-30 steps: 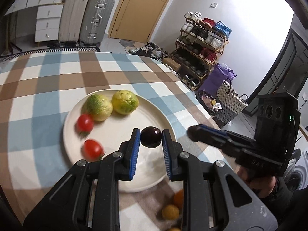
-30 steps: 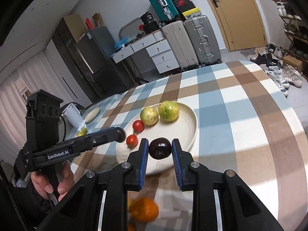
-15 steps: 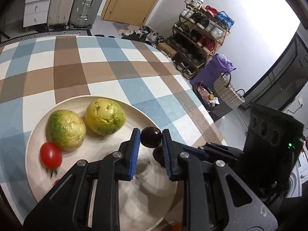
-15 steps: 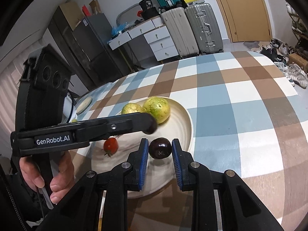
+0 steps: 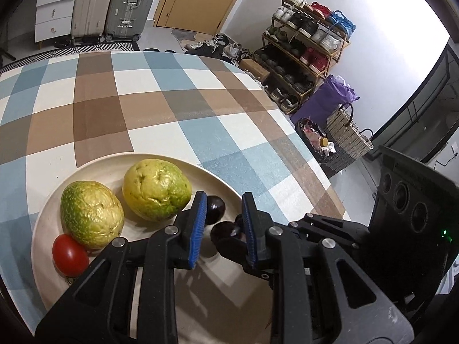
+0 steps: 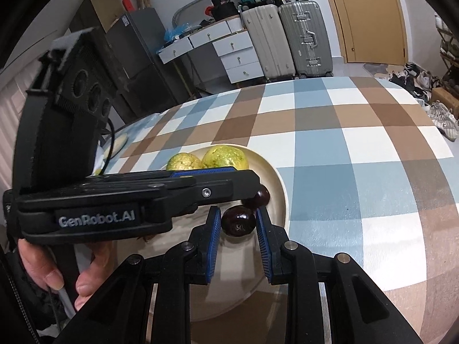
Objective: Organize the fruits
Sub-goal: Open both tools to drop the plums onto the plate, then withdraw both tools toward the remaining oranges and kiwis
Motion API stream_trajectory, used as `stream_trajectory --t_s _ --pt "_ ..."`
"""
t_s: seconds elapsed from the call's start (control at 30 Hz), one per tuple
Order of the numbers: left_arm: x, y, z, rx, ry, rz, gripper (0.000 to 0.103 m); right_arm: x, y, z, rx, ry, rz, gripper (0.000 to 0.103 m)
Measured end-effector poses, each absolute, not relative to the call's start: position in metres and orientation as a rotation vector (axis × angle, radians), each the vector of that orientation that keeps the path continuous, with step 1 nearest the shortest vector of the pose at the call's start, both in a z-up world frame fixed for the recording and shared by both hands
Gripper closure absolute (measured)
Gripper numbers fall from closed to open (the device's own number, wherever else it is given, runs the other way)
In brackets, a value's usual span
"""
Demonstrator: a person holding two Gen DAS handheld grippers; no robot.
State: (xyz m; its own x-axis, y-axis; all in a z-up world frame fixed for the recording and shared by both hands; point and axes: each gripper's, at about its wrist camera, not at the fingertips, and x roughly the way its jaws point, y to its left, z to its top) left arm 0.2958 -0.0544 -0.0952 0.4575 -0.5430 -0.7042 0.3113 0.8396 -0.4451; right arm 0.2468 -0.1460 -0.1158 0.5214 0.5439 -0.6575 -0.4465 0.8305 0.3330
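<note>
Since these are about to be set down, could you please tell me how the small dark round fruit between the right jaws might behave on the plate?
The small dark round fruit looks glossy and nearly spherical, so it probably rolls easily. The cream plate is smooth with a shallow rim, which may barely stop it.

My left camera looks down along its fingers, close over the plate (image 5: 51, 203), facing the shoe rack (image 5: 304, 46). My right camera, equally near, faces the suitcases (image 6: 287, 40). Both share the plate and checked table (image 6: 358, 149).
</note>
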Motion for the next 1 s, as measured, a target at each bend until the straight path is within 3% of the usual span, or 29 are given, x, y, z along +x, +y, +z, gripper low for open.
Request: stream_trajectory --t_s 0.1,0.17,0.2,0.27,0.43,0.53,0.63,0.77,1.0 --pt "0.289 -0.05 -0.09 -0.283 0.949 -0.535 0.081 0.245 -0.149 -0.115 0.129 0.831 0.581 0.068" --pt "0.283 -0.047 -0.084 -0.287 0.934 -0.535 0.076 0.24 -0.153 -0.111 0.154 0.814 0.606 0.053" --pt "0.278 -0.045 -0.079 -0.292 0.921 -0.539 0.072 0.235 -0.155 -0.108 0.156 0.804 0.605 0.05" --pt "0.268 -0.04 -0.069 -0.3 0.894 -0.535 0.066 0.225 -0.158 -0.102 0.142 0.777 0.578 0.03" --pt "0.232 -0.03 -0.04 -0.29 0.826 -0.505 0.044 0.194 -0.171 -0.085 0.167 0.714 0.581 0.028" --pt "0.205 -0.025 -0.021 -0.265 0.774 -0.484 0.035 0.174 -0.18 -0.075 0.189 0.683 0.565 0.018" --pt "0.174 -0.021 0.0 -0.23 0.711 -0.448 0.027 0.154 -0.186 -0.065 0.205 0.654 0.563 0.015" --pt "0.134 -0.018 0.024 -0.185 0.641 -0.41 0.022 0.125 -0.192 -0.051 0.22 0.605 0.547 0.004" --pt "0.072 -0.007 0.053 -0.161 0.566 -0.317 0.013 0.082 -0.203 -0.028 0.256 0.523 0.546 0.0"
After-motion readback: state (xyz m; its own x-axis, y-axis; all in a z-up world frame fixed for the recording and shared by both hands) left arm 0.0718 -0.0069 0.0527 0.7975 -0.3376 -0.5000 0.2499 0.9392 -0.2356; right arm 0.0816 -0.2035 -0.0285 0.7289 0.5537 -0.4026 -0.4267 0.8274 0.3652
